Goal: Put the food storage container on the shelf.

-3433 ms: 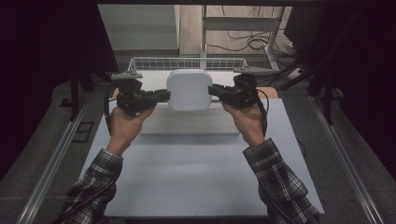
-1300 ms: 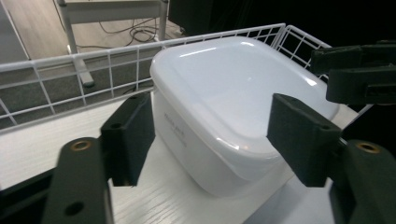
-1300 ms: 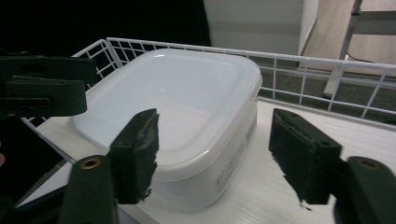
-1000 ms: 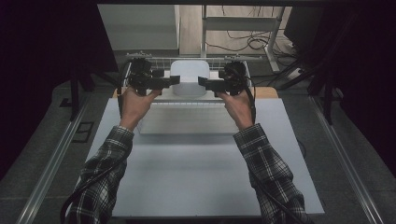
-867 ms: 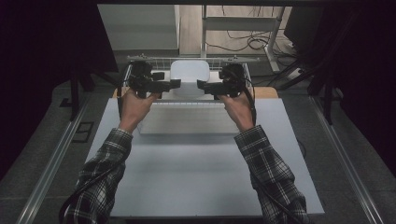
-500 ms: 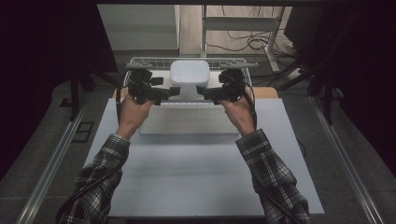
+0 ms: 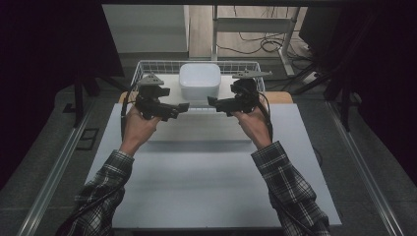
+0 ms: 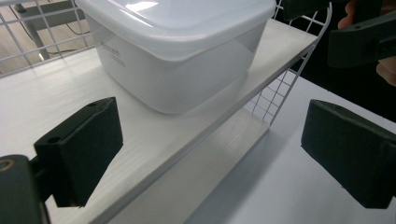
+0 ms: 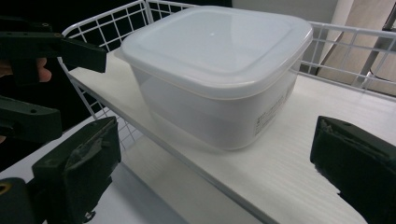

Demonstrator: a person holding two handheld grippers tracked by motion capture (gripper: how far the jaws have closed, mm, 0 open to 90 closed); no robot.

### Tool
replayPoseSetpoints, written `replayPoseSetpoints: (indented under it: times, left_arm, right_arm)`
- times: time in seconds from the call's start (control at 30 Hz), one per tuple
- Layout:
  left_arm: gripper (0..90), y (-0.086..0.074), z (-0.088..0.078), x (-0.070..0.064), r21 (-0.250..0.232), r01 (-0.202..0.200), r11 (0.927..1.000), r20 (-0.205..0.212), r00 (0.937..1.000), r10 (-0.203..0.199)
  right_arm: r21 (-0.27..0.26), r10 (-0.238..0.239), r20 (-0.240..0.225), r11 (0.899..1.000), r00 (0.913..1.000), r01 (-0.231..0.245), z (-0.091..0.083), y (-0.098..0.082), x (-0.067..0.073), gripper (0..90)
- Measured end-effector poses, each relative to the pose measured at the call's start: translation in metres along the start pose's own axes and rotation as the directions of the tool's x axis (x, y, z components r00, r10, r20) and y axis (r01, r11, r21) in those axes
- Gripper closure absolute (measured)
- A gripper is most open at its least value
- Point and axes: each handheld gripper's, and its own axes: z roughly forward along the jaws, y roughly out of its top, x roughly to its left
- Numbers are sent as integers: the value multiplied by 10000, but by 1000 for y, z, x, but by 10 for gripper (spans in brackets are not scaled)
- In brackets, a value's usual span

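Observation:
A white lidded plastic container [image 7: 199, 81] [image 8: 177, 51] [image 9: 215, 70] stands upright on a white shelf [image 7: 167, 84] [image 8: 46, 102] [image 9: 289, 154] with a wire rail, at the table's far edge. My left gripper [image 7: 179, 109] [image 8: 212, 156] hovers just in front of the shelf's left part, and its jaws have just been opening with nothing between them. My right gripper [image 7: 216, 103] [image 9: 217, 170] mirrors it on the right, and its jaws have also just been opening, empty. Neither touches the container. Each gripper view shows the other gripper [image 8: 364, 37] [image 9: 32, 84] off to the side.
A white table board [image 7: 206, 182] stretches from the shelf toward the person. Metal rails [image 7: 59, 167] run along both sides of the table. Behind the wire rail [image 7: 147, 66] lie a floor with cables [image 7: 255, 46] and a stand's leg.
The container, earlier held aloft between both grippers, went forward onto the shelf. Both grippers let go, opened and drew back toward the person, the left one also sinking a little.

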Motion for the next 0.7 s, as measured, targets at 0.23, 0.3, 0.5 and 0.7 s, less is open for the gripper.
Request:
replayPoseSetpoints:
  times: [0.23,0.3,0.5,0.7]
  left_arm:
    - [42,-6,-5,-6,-62,-142,9999,33,9999,143]
    - [42,-7,-7,-7,-147,-107,9998,119,9999,109]
    - [42,-13,-13,-13,-135,-208,9997,260,9994,211]
    - [44,-21,-17,-24,-172,-545,9984,284,9981,550]
  right_arm:
    - [253,-104,14,9996,9999,104,-3,-6,2,19]
    - [276,-183,40,9995,9998,182,-5,-8,2,19]
    - [292,-310,-35,9991,9995,311,-11,-14,5,16]
    - [249,-380,-171,9990,9991,385,-18,-25,9,16]
